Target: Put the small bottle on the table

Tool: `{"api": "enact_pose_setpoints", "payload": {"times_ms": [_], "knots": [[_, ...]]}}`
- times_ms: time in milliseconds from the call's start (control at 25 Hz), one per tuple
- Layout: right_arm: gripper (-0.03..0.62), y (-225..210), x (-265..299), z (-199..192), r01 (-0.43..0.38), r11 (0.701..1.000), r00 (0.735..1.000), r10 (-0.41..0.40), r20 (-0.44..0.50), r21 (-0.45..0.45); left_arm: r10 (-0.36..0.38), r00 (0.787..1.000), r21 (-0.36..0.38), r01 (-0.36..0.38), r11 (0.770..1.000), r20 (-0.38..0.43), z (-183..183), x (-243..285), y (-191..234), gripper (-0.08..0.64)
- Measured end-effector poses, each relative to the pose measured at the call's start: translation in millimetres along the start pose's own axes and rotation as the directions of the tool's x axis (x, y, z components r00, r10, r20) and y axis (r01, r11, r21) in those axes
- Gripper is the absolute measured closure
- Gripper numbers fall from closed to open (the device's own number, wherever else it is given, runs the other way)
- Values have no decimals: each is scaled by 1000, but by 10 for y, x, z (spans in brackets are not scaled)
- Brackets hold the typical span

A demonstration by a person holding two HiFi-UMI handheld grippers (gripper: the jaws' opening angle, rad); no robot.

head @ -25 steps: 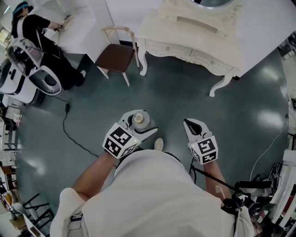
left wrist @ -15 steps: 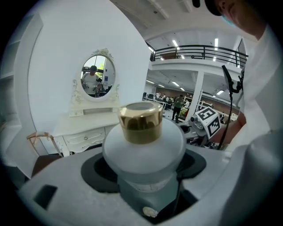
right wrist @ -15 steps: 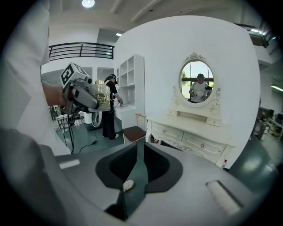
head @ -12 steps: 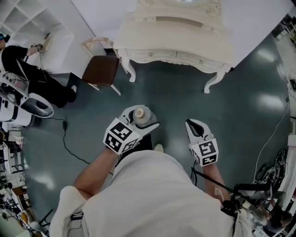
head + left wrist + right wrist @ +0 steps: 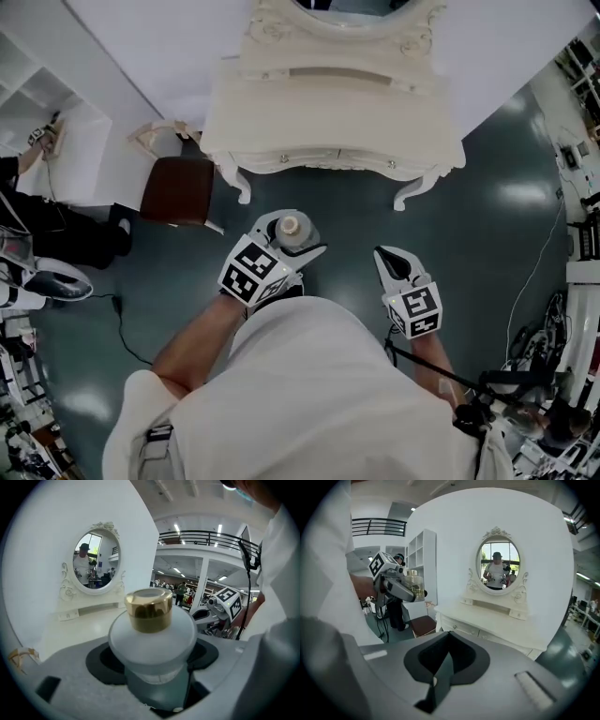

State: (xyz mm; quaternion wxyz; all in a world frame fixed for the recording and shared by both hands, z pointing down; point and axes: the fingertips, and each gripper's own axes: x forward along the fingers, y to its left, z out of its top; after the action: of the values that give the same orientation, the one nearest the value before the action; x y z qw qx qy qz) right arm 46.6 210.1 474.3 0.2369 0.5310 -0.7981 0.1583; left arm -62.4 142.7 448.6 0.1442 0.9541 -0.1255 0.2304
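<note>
The small bottle (image 5: 152,630) sits clamped between the jaws of the left tool (image 5: 291,239). It is upright with its gold cap on top, and the jaws grip its pale rounded body below the shoulder. That low grip seems meant to keep the base free, so the bottle can be stood down without tipping. It is carried over the floor (image 5: 487,244), not yet over the table (image 5: 328,117).

The right tool (image 5: 386,258) travels to the right of the left one, well apart from it. Its jaws are together with nothing between them. It looks to be only along for the ride, held clear so it cannot knock the bottle.

Ahead of both tools the table's front edge runs across the view, with a strip of bare floor between the tools and the edge. The top beyond that edge looks bare and wide. A low raised shelf and an oval mirror (image 5: 498,566) close it off at the far side. The likely landing place is therefore the open front part of the top, short of the shelf.

A chair (image 5: 178,192) stands ahead and to the left of the left tool, beside the table's left leg. A straight approach stays clear of it. The main care, I judge, is raising the bottle's base above the front edge before going forward.
</note>
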Motion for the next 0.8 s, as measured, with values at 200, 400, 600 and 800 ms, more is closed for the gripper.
{"api": "enact_pose_setpoints", "payload": {"times_ms": [200, 400, 600, 800], "knots": [[591, -200, 754, 530, -17, 1000, 1000, 17, 5, 6, 18, 1000, 41, -17, 999, -9, 285, 134, 875, 218], [591, -325, 1274, 906, -49, 999, 999, 49, 2, -14, 70, 997, 16, -70, 997, -8, 487, 228, 1620, 218], [591, -660, 1649, 1137, -68, 997, 998, 68, -2, -35, 135, 991, 11, -135, 991, 4, 775, 422, 2208, 218], [591, -1204, 2082, 1339, -100, 993, 995, 101, 3, -56, 201, 980, -8, -201, 980, 4, 1069, 789, 2817, 218]]}}
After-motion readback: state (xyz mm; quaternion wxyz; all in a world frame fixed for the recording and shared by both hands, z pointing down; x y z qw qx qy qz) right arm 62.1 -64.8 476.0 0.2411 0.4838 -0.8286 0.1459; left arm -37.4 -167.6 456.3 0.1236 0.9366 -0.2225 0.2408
